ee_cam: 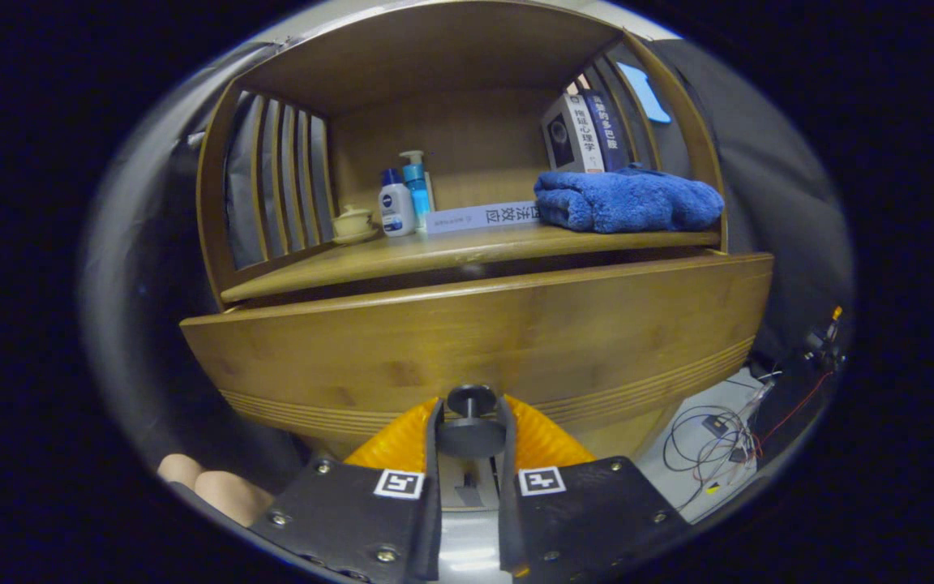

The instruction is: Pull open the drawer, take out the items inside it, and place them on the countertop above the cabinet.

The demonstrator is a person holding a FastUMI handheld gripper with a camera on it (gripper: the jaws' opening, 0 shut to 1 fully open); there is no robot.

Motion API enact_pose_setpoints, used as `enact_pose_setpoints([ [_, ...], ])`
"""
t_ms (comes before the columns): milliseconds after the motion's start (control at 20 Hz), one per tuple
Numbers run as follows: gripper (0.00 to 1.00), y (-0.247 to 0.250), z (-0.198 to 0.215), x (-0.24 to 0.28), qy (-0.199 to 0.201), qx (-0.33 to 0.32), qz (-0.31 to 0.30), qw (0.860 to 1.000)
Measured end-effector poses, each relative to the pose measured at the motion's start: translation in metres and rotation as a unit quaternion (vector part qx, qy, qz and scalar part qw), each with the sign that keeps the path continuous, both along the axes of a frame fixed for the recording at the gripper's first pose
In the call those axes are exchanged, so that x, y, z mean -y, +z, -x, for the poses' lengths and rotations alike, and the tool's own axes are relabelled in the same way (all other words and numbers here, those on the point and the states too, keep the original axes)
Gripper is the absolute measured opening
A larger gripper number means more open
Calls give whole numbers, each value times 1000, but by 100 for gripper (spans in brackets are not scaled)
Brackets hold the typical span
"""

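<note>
- the gripper (471, 434) points straight at a wooden cabinet, its fingers (433, 438) pressed on both sides of the dark round drawer knob (471, 403).
- the drawer (483, 341) front stands out from the cabinet, with a dark gap under the worktop (402, 255).
- on the worktop: a folded blue towel (625, 201) at 1 o'clock, two bottles (396, 207) and a small lidded cup (353, 223) at 11 o'clock, books (584, 134) upright behind the towel.
</note>
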State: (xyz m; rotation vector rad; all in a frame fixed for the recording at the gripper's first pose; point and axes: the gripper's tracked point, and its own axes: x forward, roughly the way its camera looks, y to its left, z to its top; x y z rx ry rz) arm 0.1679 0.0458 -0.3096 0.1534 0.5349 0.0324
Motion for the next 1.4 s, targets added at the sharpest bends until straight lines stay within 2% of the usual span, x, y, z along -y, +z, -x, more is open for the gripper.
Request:
enact_pose_setpoints([
  [750, 28, 8, 93, 8, 2, -35, 2, 999],
  [900, 28, 11, 100, 7, -5, -33, -6, 999],
  [1200, 28, 9, 112, 3, 14, -50, 3, 999],
  [1250, 38, 12, 116, 5, 16, -51, 5, 999],
  [1400, 43, 35, 125, 9, 14, -30, 7, 999],
])
